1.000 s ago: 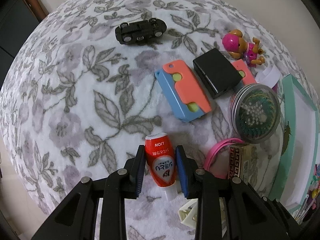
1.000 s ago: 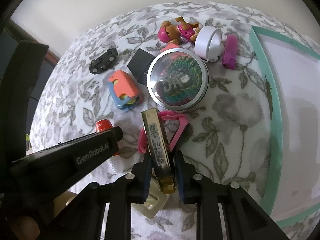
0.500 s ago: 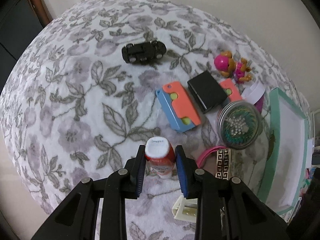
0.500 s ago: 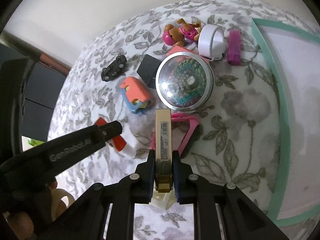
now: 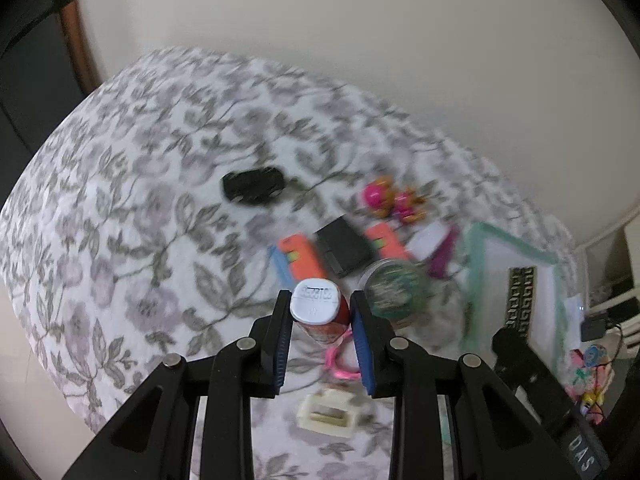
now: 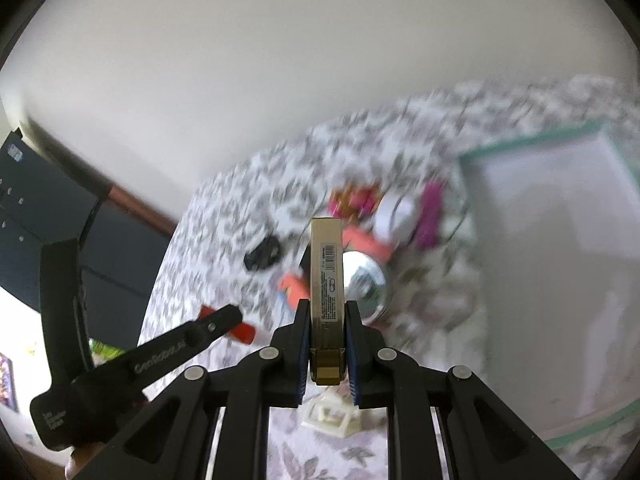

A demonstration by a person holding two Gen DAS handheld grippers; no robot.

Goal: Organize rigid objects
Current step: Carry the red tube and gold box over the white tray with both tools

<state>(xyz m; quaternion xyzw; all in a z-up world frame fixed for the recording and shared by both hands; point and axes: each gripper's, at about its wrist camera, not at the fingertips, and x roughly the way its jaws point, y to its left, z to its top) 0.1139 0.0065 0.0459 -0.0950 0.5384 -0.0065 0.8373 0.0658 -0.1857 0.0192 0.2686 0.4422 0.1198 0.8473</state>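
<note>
My left gripper (image 5: 320, 300) is shut on a red tube with a white cap (image 5: 316, 306), held clear above the floral cover. In the right wrist view that tube (image 6: 245, 332) shows red behind the left gripper's finger (image 6: 224, 316). My right gripper (image 6: 327, 308) is shut on a narrow gold box (image 6: 326, 264) that sticks out forward between the pads. From the left wrist view the gold box (image 5: 520, 294) hangs over the white tray with a teal rim (image 5: 476, 248), which lies at the right. Both views are blurred.
On the floral cover (image 5: 120, 240) lie a black toy car (image 5: 254, 190), an orange and blue case (image 5: 298, 258), a black box (image 5: 346, 246), a round tin (image 5: 392, 286), a pink figure (image 5: 384, 198), a pink loop (image 5: 340, 360) and a cream piece (image 5: 328, 412).
Both grippers have risen from the cover with their objects. The red tube has tipped cap-first toward the camera. The right gripper closed tighter on the gold box and carried it toward the tray.
</note>
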